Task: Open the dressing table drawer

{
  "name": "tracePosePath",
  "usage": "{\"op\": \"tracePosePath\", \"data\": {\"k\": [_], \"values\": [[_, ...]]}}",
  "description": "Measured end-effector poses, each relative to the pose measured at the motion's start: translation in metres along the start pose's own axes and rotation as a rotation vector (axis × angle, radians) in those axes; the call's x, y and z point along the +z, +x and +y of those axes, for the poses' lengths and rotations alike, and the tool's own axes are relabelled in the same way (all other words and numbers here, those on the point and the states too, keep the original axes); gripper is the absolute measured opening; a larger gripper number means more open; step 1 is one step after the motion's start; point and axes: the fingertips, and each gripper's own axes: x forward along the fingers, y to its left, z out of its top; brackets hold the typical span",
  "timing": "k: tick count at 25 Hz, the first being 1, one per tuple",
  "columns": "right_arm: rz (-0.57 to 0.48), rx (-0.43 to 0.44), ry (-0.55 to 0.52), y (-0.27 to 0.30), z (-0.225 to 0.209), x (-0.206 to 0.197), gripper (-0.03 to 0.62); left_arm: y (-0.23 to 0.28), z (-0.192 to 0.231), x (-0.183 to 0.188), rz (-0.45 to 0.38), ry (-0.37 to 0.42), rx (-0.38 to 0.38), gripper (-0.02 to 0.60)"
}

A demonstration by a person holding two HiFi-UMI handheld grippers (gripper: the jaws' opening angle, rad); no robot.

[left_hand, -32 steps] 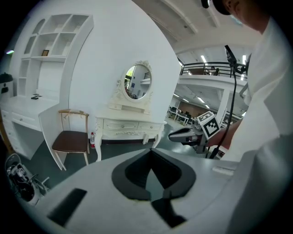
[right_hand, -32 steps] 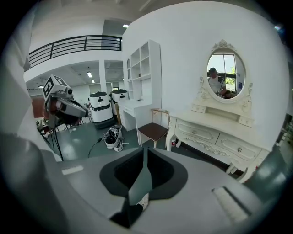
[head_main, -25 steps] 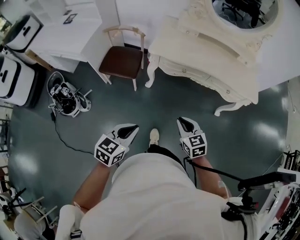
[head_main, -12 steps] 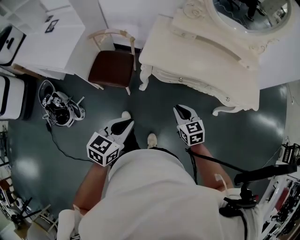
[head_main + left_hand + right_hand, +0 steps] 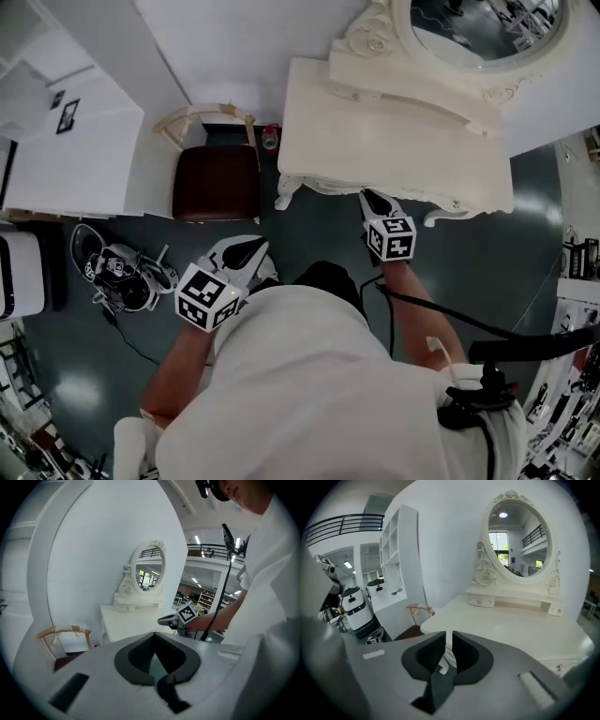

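The cream dressing table (image 5: 394, 141) with its oval mirror (image 5: 478, 28) stands against the white wall. From the head view its top hides the drawer fronts. My right gripper (image 5: 367, 197) points at the table's front edge, left of the middle. Its jaws stand a narrow gap apart with nothing between them, and a carved table leg (image 5: 448, 654) shows through the gap. The right gripper view (image 5: 449, 637) looks across the tabletop to two small drawers (image 5: 482, 602) under the mirror. My left gripper (image 5: 258, 248) hangs back over the floor, tips together, holding nothing (image 5: 153, 637).
A wooden chair with a brown seat (image 5: 216, 178) stands left of the table, with a small red bottle (image 5: 270, 139) behind it. White cabinets (image 5: 75, 141) fill the left. A cabled device (image 5: 117, 277) lies on the floor. A white robot (image 5: 356, 609) stands further left.
The person has walked up to the dressing table, carrying both grippers with them. The right gripper now reaches the table's front edge, and the drawer fronts have slipped out of the head view.
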Motion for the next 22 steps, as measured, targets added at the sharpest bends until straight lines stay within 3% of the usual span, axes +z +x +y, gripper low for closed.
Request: {"op": "tracePosePath", "data": {"k": [4,9,22], "values": [[0.002,-0.077,0.063,0.043,-0.022,0.014,0.054,0.003,0.044,0.012,0.012,-0.007,-0.021,0.002],[0.018,-0.121,0.096,0.101,-0.062,0.036,0.078,0.020,0.079,0.036,-0.015,-0.041,0.016,0.002],[-0.010,-0.135,0.168,0.231,-0.160,0.108,0.115,0.079,0.127,0.098,-0.017,-0.096,0.140,0.002]]}}
